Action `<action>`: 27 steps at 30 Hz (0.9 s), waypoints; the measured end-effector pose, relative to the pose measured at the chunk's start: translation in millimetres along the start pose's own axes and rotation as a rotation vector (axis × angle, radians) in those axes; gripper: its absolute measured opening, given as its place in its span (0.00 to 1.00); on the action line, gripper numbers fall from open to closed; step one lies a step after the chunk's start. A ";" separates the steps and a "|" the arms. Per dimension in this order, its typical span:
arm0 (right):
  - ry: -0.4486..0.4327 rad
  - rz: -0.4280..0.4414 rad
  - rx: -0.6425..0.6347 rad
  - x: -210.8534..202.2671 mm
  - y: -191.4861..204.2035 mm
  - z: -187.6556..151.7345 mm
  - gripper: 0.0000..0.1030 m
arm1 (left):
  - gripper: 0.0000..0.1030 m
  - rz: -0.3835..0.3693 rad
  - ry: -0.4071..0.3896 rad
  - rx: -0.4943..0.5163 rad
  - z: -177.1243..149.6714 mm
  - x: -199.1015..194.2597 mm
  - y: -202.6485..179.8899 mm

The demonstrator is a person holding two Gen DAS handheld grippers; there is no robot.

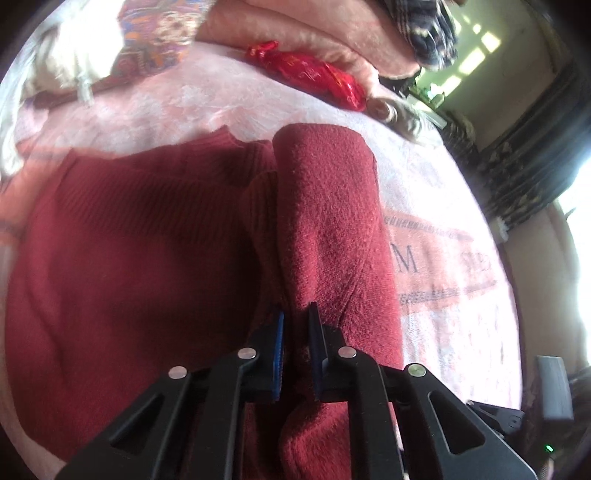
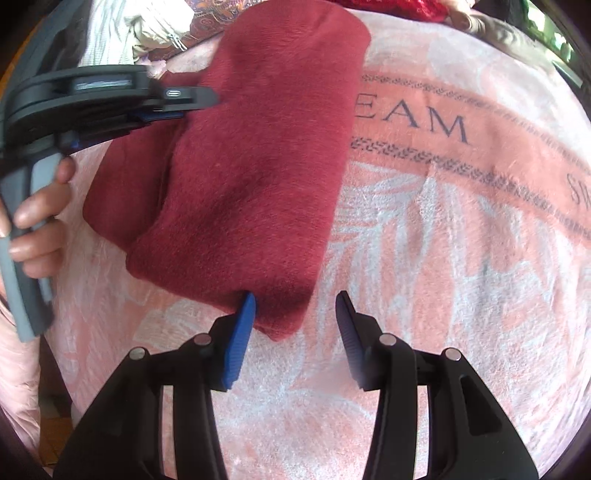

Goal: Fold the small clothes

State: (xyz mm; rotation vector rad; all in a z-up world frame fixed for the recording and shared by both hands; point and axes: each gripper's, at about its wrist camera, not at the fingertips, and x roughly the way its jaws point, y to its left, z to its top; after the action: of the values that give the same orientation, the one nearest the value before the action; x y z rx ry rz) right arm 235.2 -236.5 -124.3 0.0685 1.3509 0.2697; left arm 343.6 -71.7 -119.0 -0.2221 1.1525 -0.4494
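Observation:
A small dark red knitted sweater lies on a pink blanket. My left gripper is shut on a raised fold of the sweater, which runs up the middle of the left wrist view. In the right wrist view the sweater lies partly folded, its lower corner close to my right gripper. The right gripper is open, with its left fingertip touching the sweater's edge. The left gripper's body and the hand holding it show at the upper left there.
A shiny red wrapped packet lies at the far edge of the blanket. A patterned cushion and pale cloth lie beyond. A dark checked cloth hangs at the top right.

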 end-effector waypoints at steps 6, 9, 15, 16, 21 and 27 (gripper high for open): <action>-0.008 0.028 -0.011 4.8 1.0 -4.7 0.43 | 0.11 -0.023 -0.024 0.005 -11.8 -21.1 20.9; -0.005 0.036 -0.008 11.6 4.5 -4.6 0.45 | 0.11 0.019 0.001 -0.004 -11.5 -3.0 33.2; -0.002 0.023 -0.004 18.1 9.3 -5.8 0.48 | 0.12 0.095 0.013 0.033 -8.8 21.0 29.3; -0.002 0.018 -0.006 16.1 10.5 -1.9 0.48 | 0.14 0.097 0.014 0.036 -9.9 19.9 28.8; -0.003 0.014 0.002 16.1 13.9 6.8 0.48 | 0.47 0.131 0.008 0.015 -12.3 6.3 31.6; -0.007 0.013 0.004 15.6 11.2 6.0 0.48 | 0.68 0.098 0.033 -0.029 -26.7 -6.7 36.4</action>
State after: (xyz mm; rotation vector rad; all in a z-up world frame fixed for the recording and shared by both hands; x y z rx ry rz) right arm 242.3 -221.4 -135.6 0.0812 1.3442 0.2778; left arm 325.2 -34.8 -138.5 -0.1831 1.1970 -0.3505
